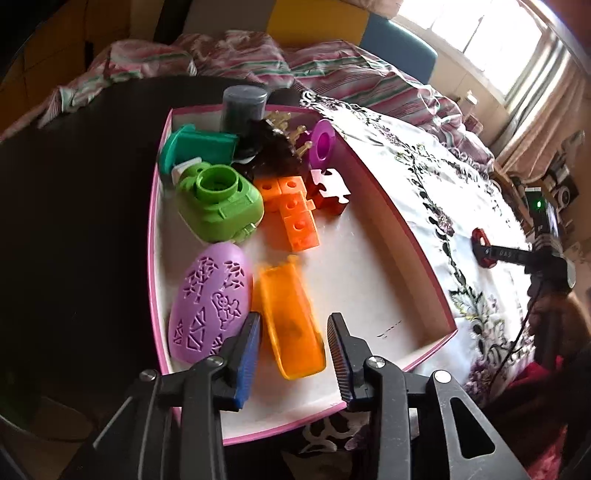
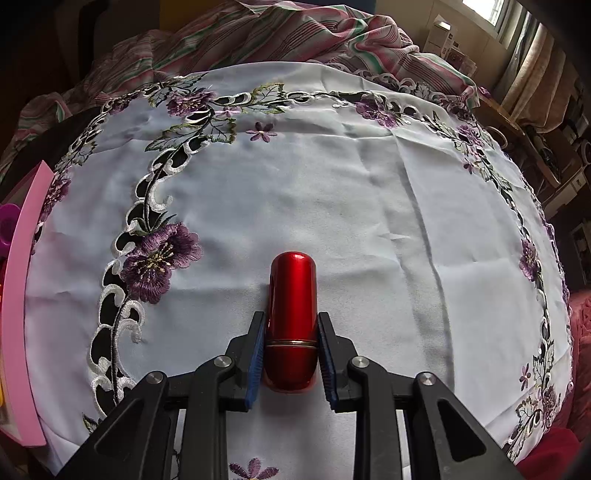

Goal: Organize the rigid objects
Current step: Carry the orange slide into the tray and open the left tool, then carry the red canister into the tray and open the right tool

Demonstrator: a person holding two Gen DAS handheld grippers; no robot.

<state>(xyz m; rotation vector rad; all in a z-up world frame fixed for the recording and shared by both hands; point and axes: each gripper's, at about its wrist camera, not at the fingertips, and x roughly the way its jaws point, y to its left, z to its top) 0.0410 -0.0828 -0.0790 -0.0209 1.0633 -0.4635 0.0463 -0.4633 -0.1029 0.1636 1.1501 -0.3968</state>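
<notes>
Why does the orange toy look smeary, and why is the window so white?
Left wrist view: the orange scoop is streaked by motion blur, the window is washed out by daylight glare, and the box edges bow from the fisheye lens. Right wrist view: sharp, with a bright glint on the red tube.

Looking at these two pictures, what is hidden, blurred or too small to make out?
- Left wrist view: the dark tangle with gold bits in the pink-rimmed tray is too shadowed to identify.
- Left wrist view: the translucent orange scoop is motion-blurred; the left gripper straddles it, contact unclear.
- Right wrist view: the glossy red metal capsule has its near end hidden behind the right gripper.
- Right wrist view: the tray is cut off by the left edge.
</notes>
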